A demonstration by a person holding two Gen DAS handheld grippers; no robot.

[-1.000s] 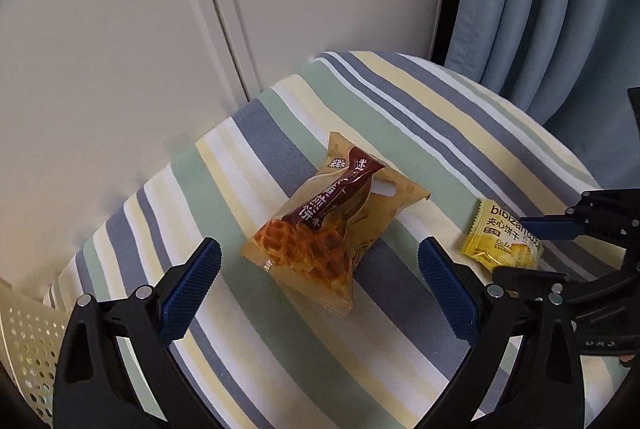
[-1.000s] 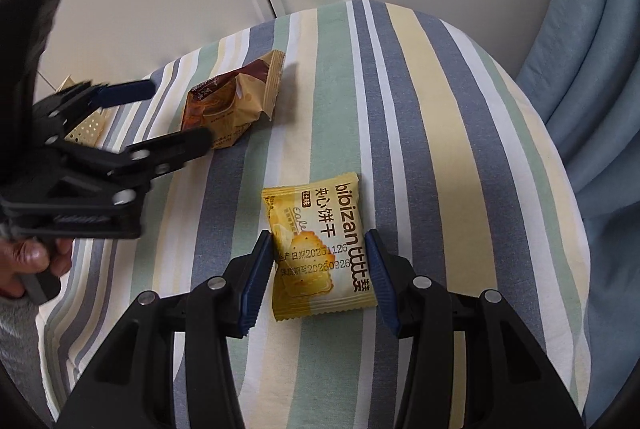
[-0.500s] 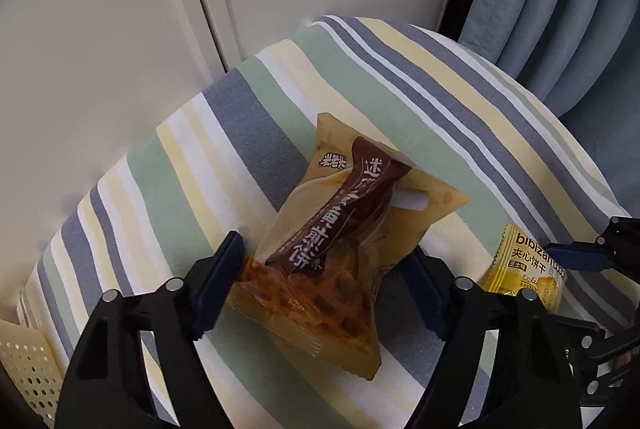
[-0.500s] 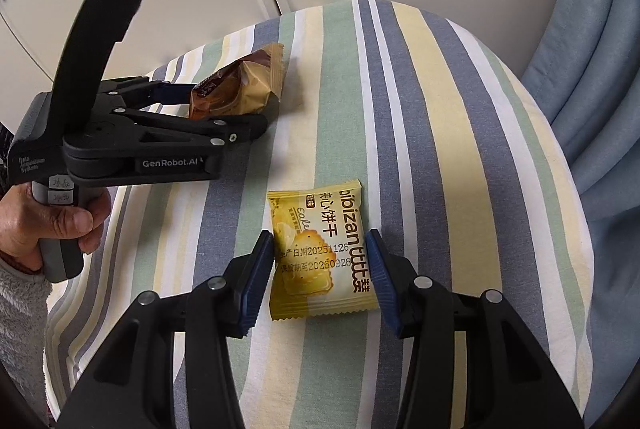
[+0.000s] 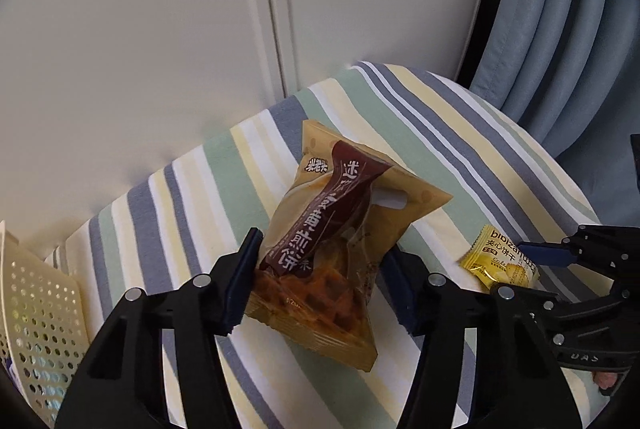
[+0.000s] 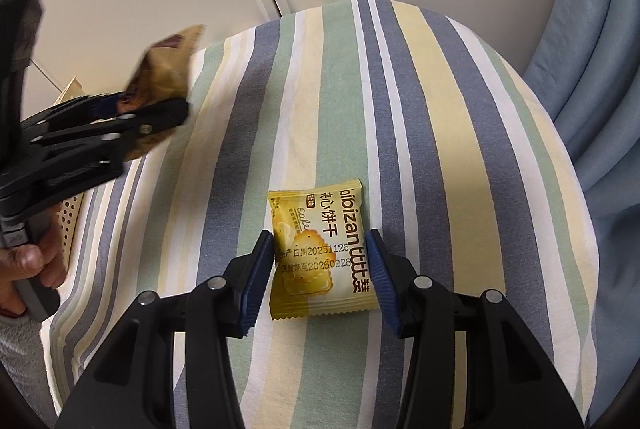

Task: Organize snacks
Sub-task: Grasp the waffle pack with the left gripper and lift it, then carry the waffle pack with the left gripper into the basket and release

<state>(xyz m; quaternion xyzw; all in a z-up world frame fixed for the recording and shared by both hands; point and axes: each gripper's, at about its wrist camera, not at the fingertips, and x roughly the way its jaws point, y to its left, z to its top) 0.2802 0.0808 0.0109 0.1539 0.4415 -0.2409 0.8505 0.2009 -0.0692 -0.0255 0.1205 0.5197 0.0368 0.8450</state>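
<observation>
A tan and brown waffle packet is pinched between the blue pads of my left gripper, which is shut on its lower half. In the right wrist view the same waffle packet hangs blurred above the cloth in the left gripper. A yellow biscuit packet lies flat on the striped tablecloth. My right gripper is open and straddles it, one pad close to each side edge. The left wrist view shows the yellow packet at the right, between the right gripper's fingers.
A cream perforated basket stands at the table's left edge, also seen as the basket behind the left gripper. A hand holds that gripper. White cupboard doors rise behind the round table; a blue curtain hangs to the right.
My left gripper came in around the waffle packet, shut on it and raised it off the cloth. The right gripper stayed open around the yellow packet.
</observation>
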